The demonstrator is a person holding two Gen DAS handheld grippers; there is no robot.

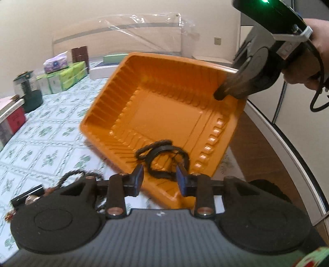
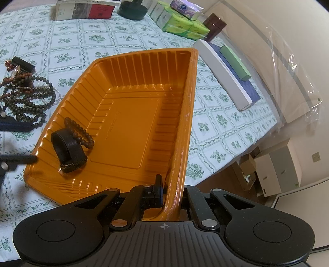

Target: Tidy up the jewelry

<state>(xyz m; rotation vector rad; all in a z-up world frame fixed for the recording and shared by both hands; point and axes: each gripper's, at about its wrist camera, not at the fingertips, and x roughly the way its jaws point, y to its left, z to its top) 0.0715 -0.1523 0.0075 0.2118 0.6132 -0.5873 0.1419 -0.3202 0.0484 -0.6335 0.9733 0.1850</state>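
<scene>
An orange plastic tray is tilted above the flowered tablecloth. My right gripper is shut on its rim at the upper right, one finger inside the wall and one outside. In the right wrist view the same grip sits at the tray's near edge. A black strap band and a brown bead bracelet lie in the tray's low corner. My left gripper is open at that corner, its blue pads either side of the band without pressing on it. More bead strings lie piled on the cloth.
Along the table's far side stand green tissue packs, a brown jar, books and a dark green jar. A flat white box lies by the wall under clear plastic sheet. The table edge drops to the floor at right.
</scene>
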